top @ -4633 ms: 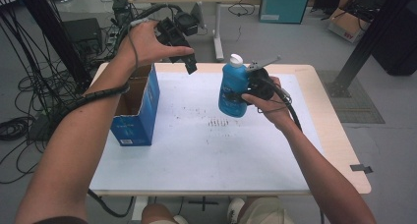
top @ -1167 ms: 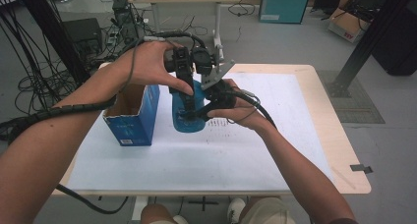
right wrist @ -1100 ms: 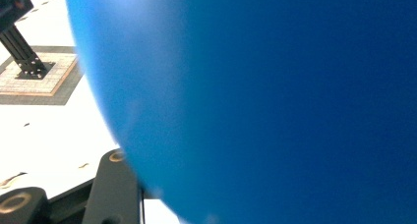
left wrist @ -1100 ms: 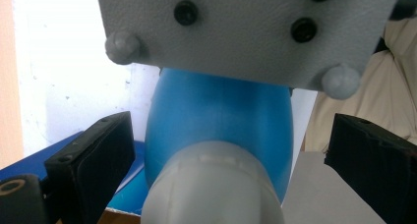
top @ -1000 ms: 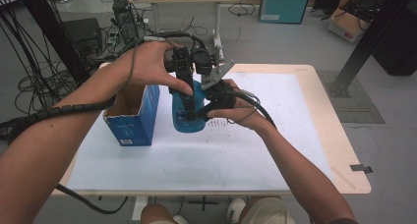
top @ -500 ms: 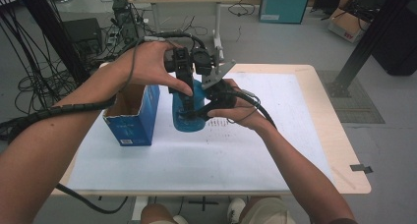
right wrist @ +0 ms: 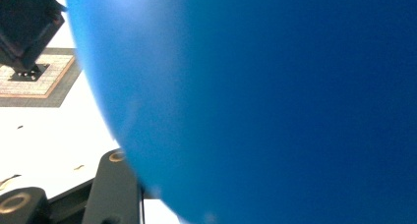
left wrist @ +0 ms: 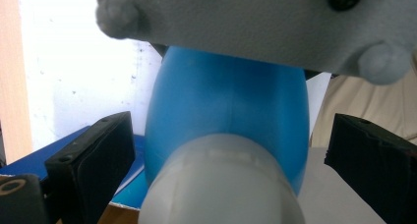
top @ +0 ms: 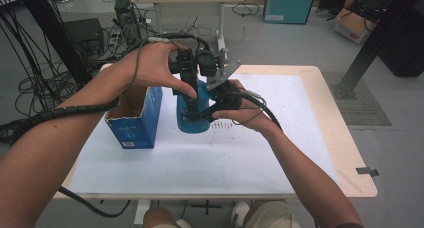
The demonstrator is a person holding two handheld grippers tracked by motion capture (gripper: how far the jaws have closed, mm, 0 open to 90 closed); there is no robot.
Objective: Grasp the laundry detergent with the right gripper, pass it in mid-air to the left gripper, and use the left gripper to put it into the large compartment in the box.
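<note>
Two hand-held grippers meet at blue bottle [top: 191,113]: right [top: 202,113] clamps body, left [top: 192,95] wide over cap; open blue box [top: 134,114] just beside.

The left gripper [left wrist: 231,150] is holding its jaws wide apart on either side of a blue bottle [left wrist: 226,116], whose white cap [left wrist: 219,184] is sitting blurred, perhaps untouched, between them.
</note>
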